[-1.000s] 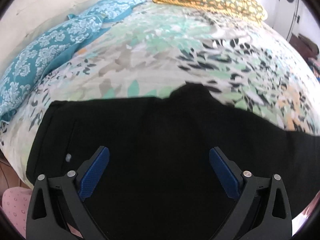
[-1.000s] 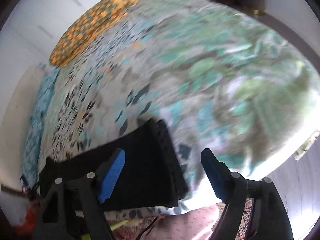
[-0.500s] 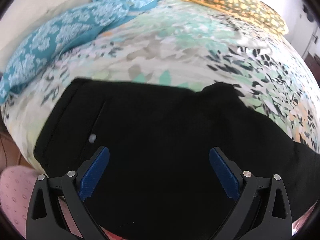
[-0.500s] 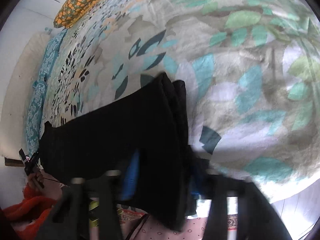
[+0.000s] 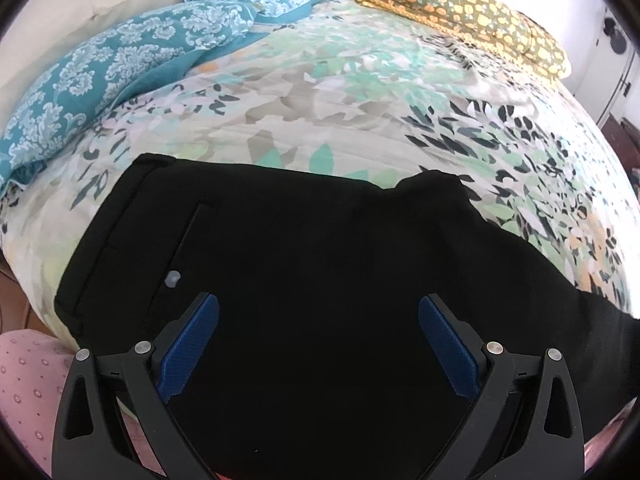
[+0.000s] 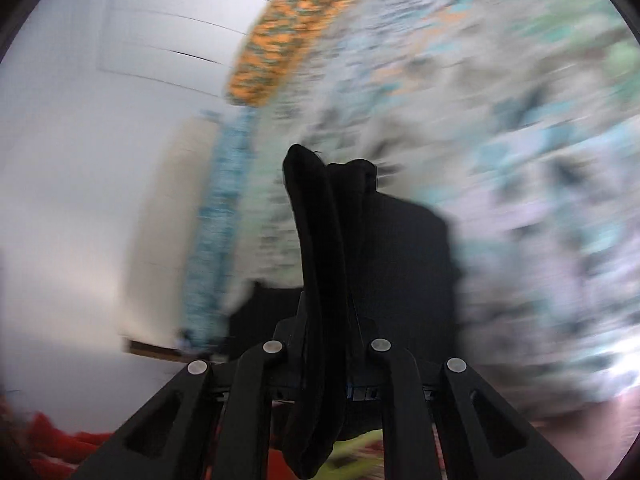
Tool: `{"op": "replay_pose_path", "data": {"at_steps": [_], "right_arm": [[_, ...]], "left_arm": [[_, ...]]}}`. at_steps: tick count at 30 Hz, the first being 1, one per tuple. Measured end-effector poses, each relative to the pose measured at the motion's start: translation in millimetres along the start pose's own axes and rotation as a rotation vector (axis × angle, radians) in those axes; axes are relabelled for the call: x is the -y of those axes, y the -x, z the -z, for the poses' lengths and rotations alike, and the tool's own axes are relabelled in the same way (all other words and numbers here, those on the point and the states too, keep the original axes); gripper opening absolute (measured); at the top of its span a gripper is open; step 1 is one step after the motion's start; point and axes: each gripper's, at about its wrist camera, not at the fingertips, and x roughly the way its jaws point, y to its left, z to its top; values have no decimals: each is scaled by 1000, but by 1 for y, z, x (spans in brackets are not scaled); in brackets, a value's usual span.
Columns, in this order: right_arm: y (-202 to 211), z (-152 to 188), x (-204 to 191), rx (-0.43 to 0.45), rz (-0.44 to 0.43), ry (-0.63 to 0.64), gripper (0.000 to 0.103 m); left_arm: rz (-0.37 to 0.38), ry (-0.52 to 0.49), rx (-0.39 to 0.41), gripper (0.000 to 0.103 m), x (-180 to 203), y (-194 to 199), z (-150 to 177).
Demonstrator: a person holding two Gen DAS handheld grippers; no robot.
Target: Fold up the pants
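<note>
Black pants lie flat across the near edge of the bed, waistband to the left, with a pale button by the back pocket. My left gripper hovers open over the seat of the pants, blue pads wide apart with only flat cloth below. In the blurred right wrist view, my right gripper is closing its jaws on the leg end of the pants. That bunched black cloth stands up between the fingers and hides the pads. The rest of the pants spreads out behind.
The floral bedspread covers the bed beyond the pants. A teal patterned pillow lies at the back left and a mustard patterned one at the back right. Pink dotted cloth shows at the lower left, below the bed's edge.
My right gripper closed from wide open onto the leg end of the pants, lifted it and swung fast. The left gripper shifted a little over the waist, then held still, open.
</note>
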Motion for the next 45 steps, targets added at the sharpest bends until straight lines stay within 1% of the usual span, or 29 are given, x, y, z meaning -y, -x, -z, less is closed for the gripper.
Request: {"op": "replay_pose_path", "data": {"at_steps": [3, 5, 7, 10, 12, 13, 14, 16, 18, 19, 20, 21, 22, 23, 24, 26, 27, 28, 29, 30, 31, 32, 35, 36, 37, 39, 40, 42, 45], "right_arm": [[-70, 23, -30, -27, -157, -31, 13], [-129, 41, -49, -89, -214, -34, 13], [-182, 56, -64, -154, -204, -4, 13], [-252, 79, -81, -241, -131, 41, 14], [-291, 95, -89, -287, -29, 99, 26], [-311, 102, -91, -317, 34, 110, 46], [-317, 104, -91, -328, 56, 109, 60], [-315, 103, -94, -315, 52, 115, 61], [-294, 96, -103, -246, 65, 167, 64], [-280, 91, -106, -207, 84, 201, 69], [-263, 88, -108, -163, 113, 236, 75], [-250, 84, -109, -127, 147, 264, 77], [-235, 80, -108, -87, 189, 296, 79], [-220, 73, -104, -53, 228, 321, 80], [-193, 74, -100, -29, 255, 334, 80], [-166, 82, -91, 18, 303, 339, 80], [-154, 84, -86, 39, 319, 337, 80], [-142, 90, -79, 54, 332, 335, 80], [-136, 95, -74, 65, 346, 331, 80], [-136, 99, -71, 69, 355, 323, 80], [-135, 101, -67, 65, 356, 308, 80], [-131, 101, -64, 63, 346, 297, 80], [-127, 96, -73, 75, 338, 333, 80], [-131, 98, -76, 74, 343, 352, 80], [-134, 98, -79, 73, 348, 369, 80], [-141, 99, -80, 62, 346, 382, 80], [-143, 99, -79, 55, 345, 382, 80], [-142, 101, -78, 50, 353, 387, 80], [-135, 104, -84, 73, 372, 432, 80]], "left_arm": [[13, 16, 5, 101, -5, 2, -2], [22, 29, 14, 101, -12, 6, -3], [29, 42, 20, 101, -18, 10, -3], [53, 80, 17, 101, -29, 13, -2], [70, 102, 9, 101, -33, 12, -1], [88, 110, 0, 101, -35, 11, 0], [100, 110, -5, 101, -34, 11, 0], [129, 94, -6, 101, -30, 13, 2], [179, 62, 1, 101, -21, 18, 3], [218, 42, 3, 101, -14, 21, 4], [258, 25, 0, 101, -7, 24, 5], [293, 12, -2, 101, -1, 27, 7], [367, -14, -8, 101, 11, 31, 10], [412, -32, -15, 100, 19, 33, 12], [475, -74, -28, 100, 34, 37, 16], [521, -162, -44, 100, 61, 41, 23], [513, -208, -44, 94, 74, 42, 27], [503, -242, -49, 82, 83, 41, 29], [498, -279, -73, 74, 94, 37, 33], [497, -292, -92, 63, 99, 33, 35], [497, -301, -122, 58, 105, 27, 37], [494, -304, -139, 57, 108, 23, 38], [483, -331, -155, 44, 117, 16, 42], [480, -344, -159, 35, 119, 15, 43], [478, -357, -164, 23, 123, 13, 44], [457, -369, -172, 7, 126, 9, 42], [455, -363, -174, 4, 125, 8, 42], [453, -346, -166, 2, 120, 13, 40], [429, -320, -119, 2, 104, 30, 36]]}}
